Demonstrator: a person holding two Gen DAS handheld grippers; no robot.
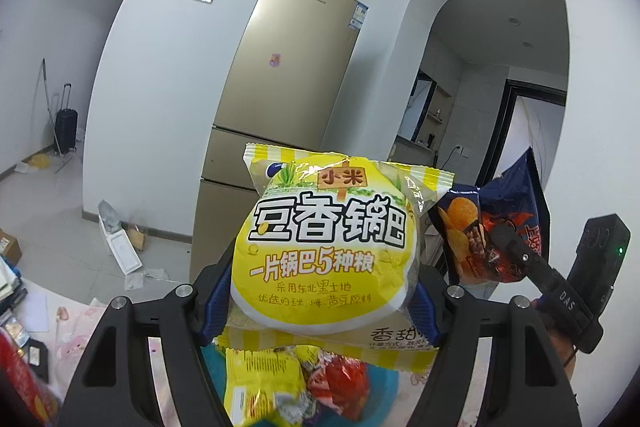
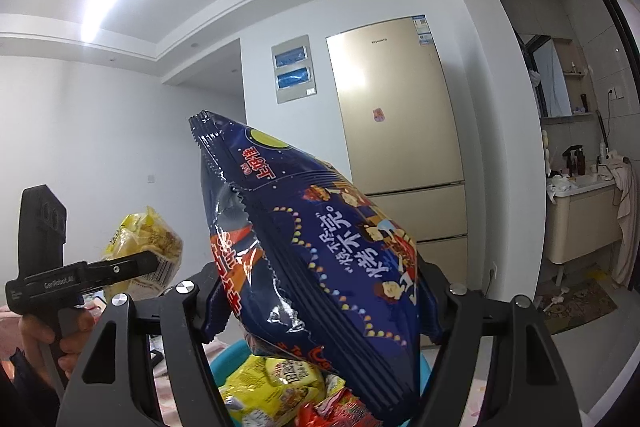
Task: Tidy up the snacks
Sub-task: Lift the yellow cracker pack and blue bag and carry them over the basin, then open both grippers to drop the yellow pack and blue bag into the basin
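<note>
A yellow rice-cracker bag [image 1: 328,227] stands upright between the blue pads of my left gripper [image 1: 324,279], which is shut on its lower half. A dark blue crisp bag [image 2: 312,227] is held tilted, top to the upper left, with my right gripper [image 2: 320,287] shut on it. The two grippers are side by side in the air: the blue bag [image 1: 492,227] shows right of the yellow one, and the yellow bag [image 2: 148,239] shows at the left of the right wrist view. Below both lies a light blue tub [image 2: 224,359] with several snack packets [image 1: 260,383] in it.
A gold fridge [image 1: 288,67] stands against the white wall ahead, with an arched doorway [image 1: 500,67] to its right. A dark suitcase [image 1: 66,127] and open boxes [image 1: 120,243] are on the floor at left. A washbasin cabinet [image 2: 580,219] is at far right. A pink cloth [image 1: 76,339] covers the surface below.
</note>
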